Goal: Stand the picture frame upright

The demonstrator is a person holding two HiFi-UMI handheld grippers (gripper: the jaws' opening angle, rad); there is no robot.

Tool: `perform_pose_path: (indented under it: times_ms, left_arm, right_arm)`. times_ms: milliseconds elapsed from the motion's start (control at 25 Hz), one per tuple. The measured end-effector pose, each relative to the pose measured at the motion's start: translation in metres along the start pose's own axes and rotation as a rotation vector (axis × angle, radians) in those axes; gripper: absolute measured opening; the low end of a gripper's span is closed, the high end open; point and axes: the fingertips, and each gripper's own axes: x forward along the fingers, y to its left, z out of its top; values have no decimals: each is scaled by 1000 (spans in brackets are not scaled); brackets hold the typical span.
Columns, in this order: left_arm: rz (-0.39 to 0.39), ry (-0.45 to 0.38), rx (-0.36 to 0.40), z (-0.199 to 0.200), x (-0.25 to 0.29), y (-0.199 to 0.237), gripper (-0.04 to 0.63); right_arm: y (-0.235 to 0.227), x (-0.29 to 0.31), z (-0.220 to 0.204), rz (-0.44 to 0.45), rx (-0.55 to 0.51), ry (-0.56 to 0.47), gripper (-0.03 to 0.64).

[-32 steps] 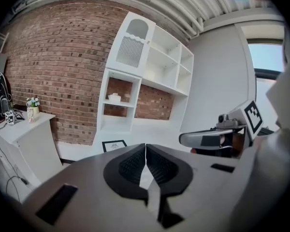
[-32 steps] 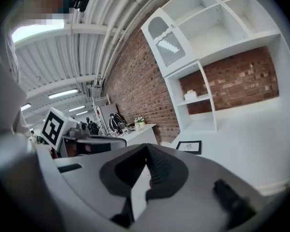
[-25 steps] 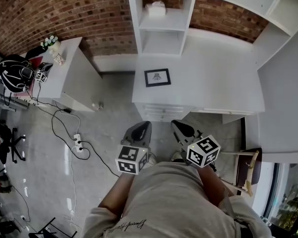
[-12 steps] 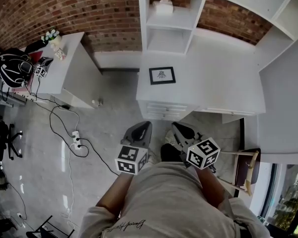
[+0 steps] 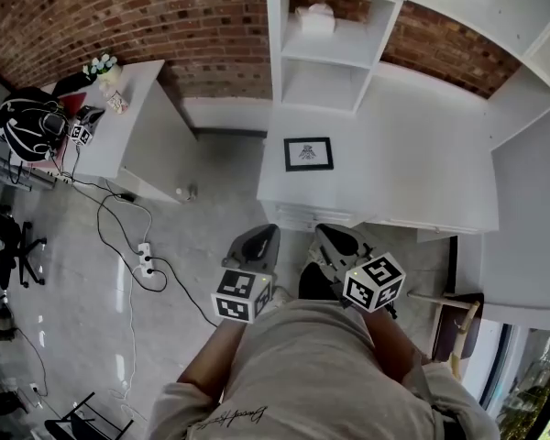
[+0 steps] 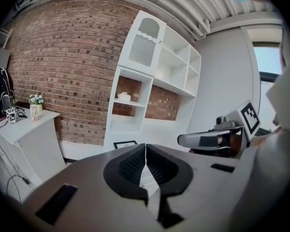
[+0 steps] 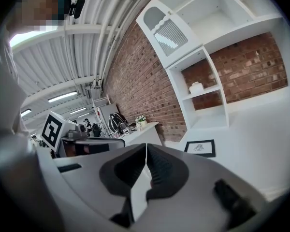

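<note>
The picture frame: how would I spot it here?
Against the brick wall stands a white desk with open shelves. The picture frame lies flat on the desktop just before the shelves, its black border the only dark thing on that white surface.

Office-like room: brick wall (image 5: 119,16), white desk (image 5: 422,154), shelves (image 5: 335,49)

Little drawing inside the picture frame (image 5: 309,153) is too tiny to make out. White lump (image 5: 315,18) on the far shelf (image 5: 348,42), no clue. Wooden chair (image 5: 458,324) near right is partly hidden by the desk (image 5: 422,154).
</note>
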Motion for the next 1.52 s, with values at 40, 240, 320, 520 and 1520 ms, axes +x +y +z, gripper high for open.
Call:
perform_pose_path:
  times_ms: [40,240,320,520,1520]
  left_arm:
    - [5,-2,-3,5,7,3,17]
    - [22,-9,-2,30,50,13,17]
    - [32,-15,-6,41,68,17,17]
    - [68,-31,-24,66,110,27,17]
    - [159,29,-35,83,219,36,17]
  right_arm:
    - [-6,4,5,9,-5,0,29]
    - [-42,27,33,47,-51,21,29]
    - [-60,36,45,59,-58,29,29]
    - [-105,54,70,84,-58,41,29]
    - [-239,71,80,54,-32,108,29]
